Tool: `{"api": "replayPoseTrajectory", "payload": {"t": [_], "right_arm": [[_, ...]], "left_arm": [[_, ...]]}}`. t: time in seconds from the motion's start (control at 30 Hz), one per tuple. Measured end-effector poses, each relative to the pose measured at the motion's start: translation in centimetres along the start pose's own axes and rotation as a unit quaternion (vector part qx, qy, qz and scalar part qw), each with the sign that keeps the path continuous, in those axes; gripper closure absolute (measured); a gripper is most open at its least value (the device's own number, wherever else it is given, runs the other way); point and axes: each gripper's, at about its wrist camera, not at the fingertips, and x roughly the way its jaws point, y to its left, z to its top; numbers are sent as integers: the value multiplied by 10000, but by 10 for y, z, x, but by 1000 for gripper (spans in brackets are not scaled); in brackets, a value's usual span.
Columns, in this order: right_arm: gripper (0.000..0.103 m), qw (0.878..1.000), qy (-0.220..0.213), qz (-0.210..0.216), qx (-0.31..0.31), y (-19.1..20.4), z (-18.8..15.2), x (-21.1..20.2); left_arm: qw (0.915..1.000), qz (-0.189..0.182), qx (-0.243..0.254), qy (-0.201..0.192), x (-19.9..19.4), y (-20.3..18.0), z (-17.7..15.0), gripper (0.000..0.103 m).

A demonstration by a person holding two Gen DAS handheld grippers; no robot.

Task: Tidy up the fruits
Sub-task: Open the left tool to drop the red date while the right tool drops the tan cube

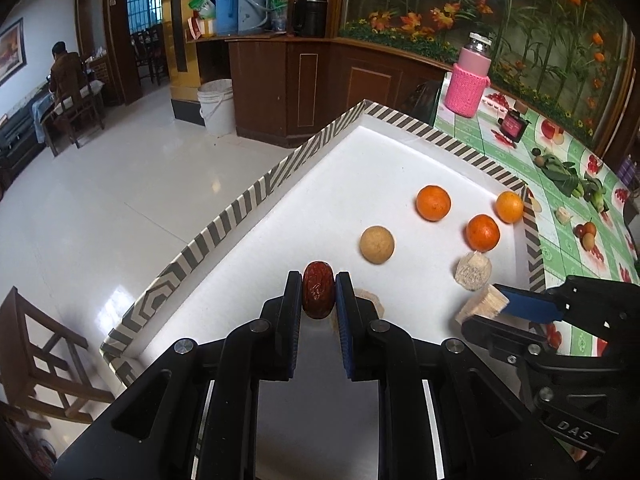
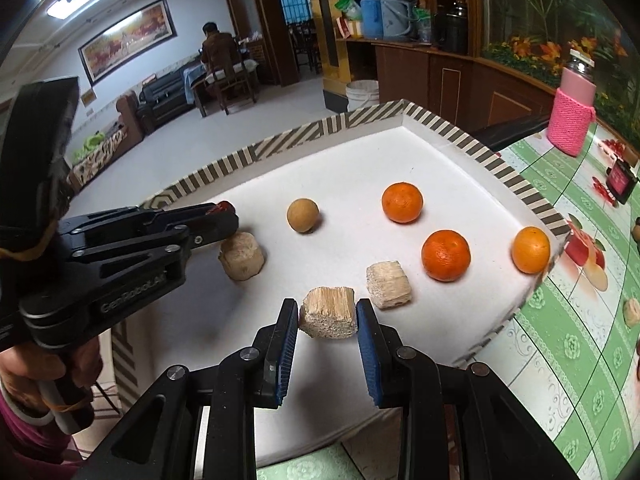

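Note:
A white tray with a striped rim [image 1: 224, 220] [image 2: 500, 168] holds the fruits. My left gripper [image 1: 318, 294] is shut on a dark red date [image 1: 317, 295] near the tray's left edge; in the right wrist view the gripper [image 2: 224, 212] shows with the date [image 2: 225, 205] peeking out. My right gripper [image 2: 327, 314] is shut on a pale fibrous chunk [image 2: 329, 312]; it also shows in the left wrist view [image 1: 482, 303]. Three oranges [image 2: 402, 202] [image 2: 445, 255] [image 2: 531, 249], a tan round fruit [image 2: 303, 215] and two more pale chunks [image 2: 389, 285] [image 2: 241, 256] lie on the tray.
The tray sits on a green patterned tablecloth [image 2: 580, 344]. A pink-sleeved bottle [image 1: 469, 80] and a small dark jar [image 1: 514, 125] stand at the back. Leafy fruit [image 1: 568, 172] and small pieces [image 1: 563, 215] lie right of the tray. A wooden chair [image 1: 36, 360] stands at left.

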Motion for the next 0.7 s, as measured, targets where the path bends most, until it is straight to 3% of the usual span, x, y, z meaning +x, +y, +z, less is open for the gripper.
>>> {"api": "replayPoseTrajectory", "payload": {"t": [0.4, 0.47, 0.53, 0.57, 0.7], "right_arm": [[73, 9997, 99, -192, -76, 4, -4, 7], [73, 9998, 57, -170, -32, 4, -5, 3], [73, 9999, -11, -130, -1, 4, -5, -2], [73, 9999, -59, -100, 17, 3, -6, -5], [72, 9998, -142, -65, 84, 2, -9, -12]], "left_arm": [[10000, 13, 9, 2, 3, -3, 2, 84], [10000, 15, 13, 5, 4, -5, 2, 77], [10000, 43, 16, 5, 5, -6, 2, 58], [10000, 52, 9, 9, 6, -7, 2, 54], [9999, 122, 19, -41, 3, -9, 2, 53]]}}
